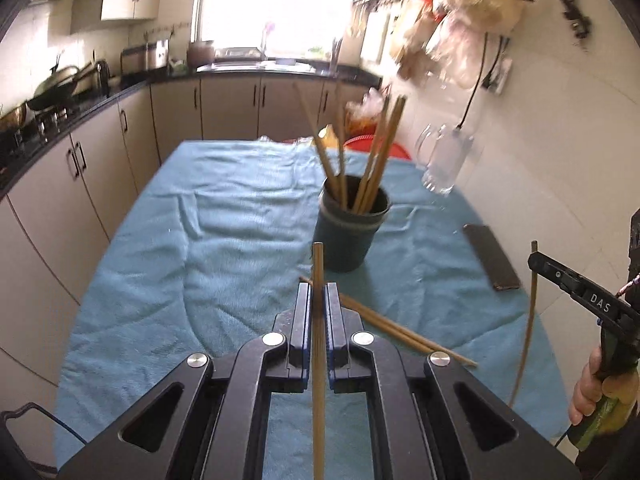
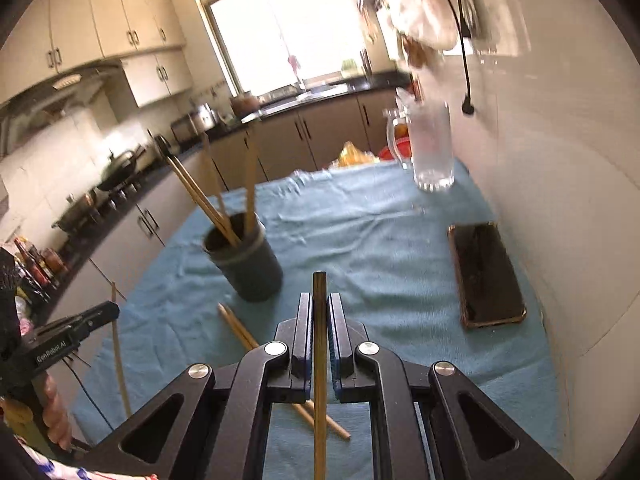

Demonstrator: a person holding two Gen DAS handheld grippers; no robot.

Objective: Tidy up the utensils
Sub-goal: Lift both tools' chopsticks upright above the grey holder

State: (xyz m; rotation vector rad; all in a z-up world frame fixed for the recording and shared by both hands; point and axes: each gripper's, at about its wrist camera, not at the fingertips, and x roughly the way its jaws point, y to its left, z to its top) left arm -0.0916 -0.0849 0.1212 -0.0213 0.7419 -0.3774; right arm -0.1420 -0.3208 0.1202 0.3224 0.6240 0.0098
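My left gripper [image 1: 319, 292] is shut on a wooden chopstick [image 1: 318, 264] that stands upright between its pads, above the blue cloth. My right gripper [image 2: 320, 302] is likewise shut on an upright chopstick [image 2: 319, 292]. In the left wrist view the right gripper [image 1: 535, 258] shows at the right edge with its chopstick [image 1: 527, 320] hanging down. The left gripper [image 2: 114, 310] appears at the left of the right wrist view. A dark cup [image 1: 349, 226] [image 2: 246, 260] holding several chopsticks stands ahead of both. Two loose chopsticks [image 1: 400, 330] [image 2: 240, 326] lie on the cloth near me.
A blue cloth [image 1: 220, 220] covers the table. A dark phone [image 2: 486, 274] lies at the right by the tiled wall. A clear glass jug [image 2: 430, 144] stands at the far right. A red bowl [image 1: 394, 150] sits at the far end. Kitchen cabinets run along the left.
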